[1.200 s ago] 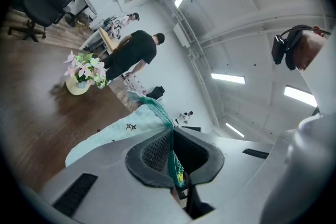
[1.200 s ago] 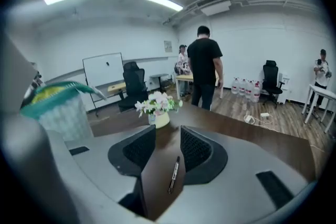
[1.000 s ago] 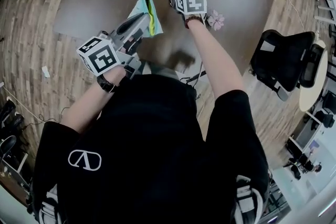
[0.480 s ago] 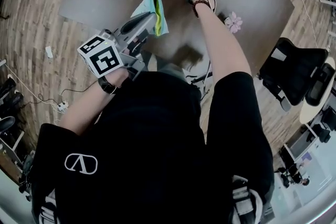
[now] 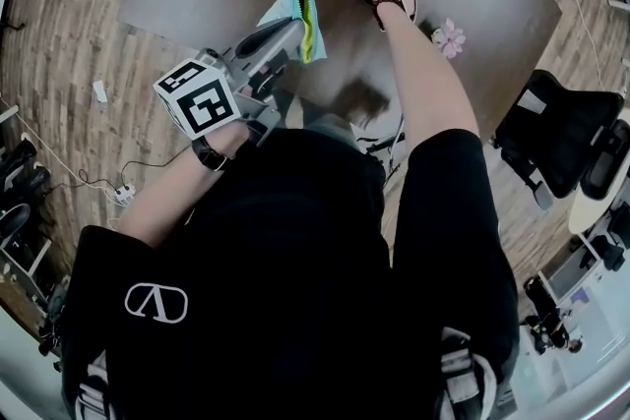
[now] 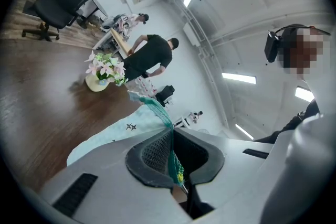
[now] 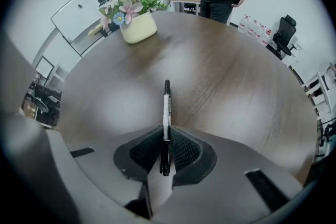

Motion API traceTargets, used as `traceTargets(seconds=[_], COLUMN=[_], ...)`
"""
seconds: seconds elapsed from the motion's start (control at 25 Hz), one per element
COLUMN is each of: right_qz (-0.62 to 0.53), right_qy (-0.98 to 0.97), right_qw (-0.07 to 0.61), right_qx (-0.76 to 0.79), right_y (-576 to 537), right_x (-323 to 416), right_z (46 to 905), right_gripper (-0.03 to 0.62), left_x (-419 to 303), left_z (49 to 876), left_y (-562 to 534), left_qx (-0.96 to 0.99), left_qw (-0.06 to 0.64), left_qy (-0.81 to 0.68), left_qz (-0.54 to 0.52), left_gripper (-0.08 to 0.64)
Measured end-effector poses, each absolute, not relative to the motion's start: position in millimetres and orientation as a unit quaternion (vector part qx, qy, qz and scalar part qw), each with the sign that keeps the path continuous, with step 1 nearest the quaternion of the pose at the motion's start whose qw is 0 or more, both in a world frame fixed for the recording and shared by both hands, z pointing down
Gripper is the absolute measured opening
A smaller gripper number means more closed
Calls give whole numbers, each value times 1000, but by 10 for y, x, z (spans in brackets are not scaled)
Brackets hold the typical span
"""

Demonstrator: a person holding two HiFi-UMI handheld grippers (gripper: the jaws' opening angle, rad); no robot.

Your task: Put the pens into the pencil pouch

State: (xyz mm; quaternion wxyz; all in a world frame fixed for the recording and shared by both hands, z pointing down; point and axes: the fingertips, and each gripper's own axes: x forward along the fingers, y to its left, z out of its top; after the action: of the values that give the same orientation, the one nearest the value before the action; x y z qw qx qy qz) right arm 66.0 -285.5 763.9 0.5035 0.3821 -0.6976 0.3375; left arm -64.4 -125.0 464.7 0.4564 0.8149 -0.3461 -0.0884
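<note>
Between the jaws of the right gripper (image 7: 166,136), which have just been closing, a slim black-and-white pen (image 7: 167,107) is pinched, low over the brown wood-grain worktop (image 7: 231,86). The left gripper (image 6: 173,152) has its jaws clamped on the zip edge of the soft mint fabric pencil pouch (image 6: 118,131). Step judged: pen pick-up. Next: lift, align with the pouch mouth.

Right gripper (image 7: 166,136) has dropped lower, its jaws closing on a pen (image 7: 167,105).
</note>
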Motion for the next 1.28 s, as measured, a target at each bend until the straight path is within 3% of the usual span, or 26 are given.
traceTargets(seconds=[0.2,0.64,1.0,1.28], right_qz=[324,142,13,2], right_qy=[-745,-834,-821,-807], right_qw=[410,109,-36,-83], right_qx=[414,522,570,584], right_y=[-2970,-2673,-1889,-1647], right_x=[716,907,1111,1207], right_z=[7072,4434,3093,2901], right_gripper=[44,44,44,44], left_x=[-602,-544,-374,-266], left_z=[4532,4182,3935,3805], left_y=[-1286,-1351,-1375,-1366], left_qx=[820,847,860,868], left_qw=[452,431,421,414], left_qy=[-341,-293,-262,-248], left_qz=[-88,-105,-117,-119], left_gripper=[15,15,15,15])
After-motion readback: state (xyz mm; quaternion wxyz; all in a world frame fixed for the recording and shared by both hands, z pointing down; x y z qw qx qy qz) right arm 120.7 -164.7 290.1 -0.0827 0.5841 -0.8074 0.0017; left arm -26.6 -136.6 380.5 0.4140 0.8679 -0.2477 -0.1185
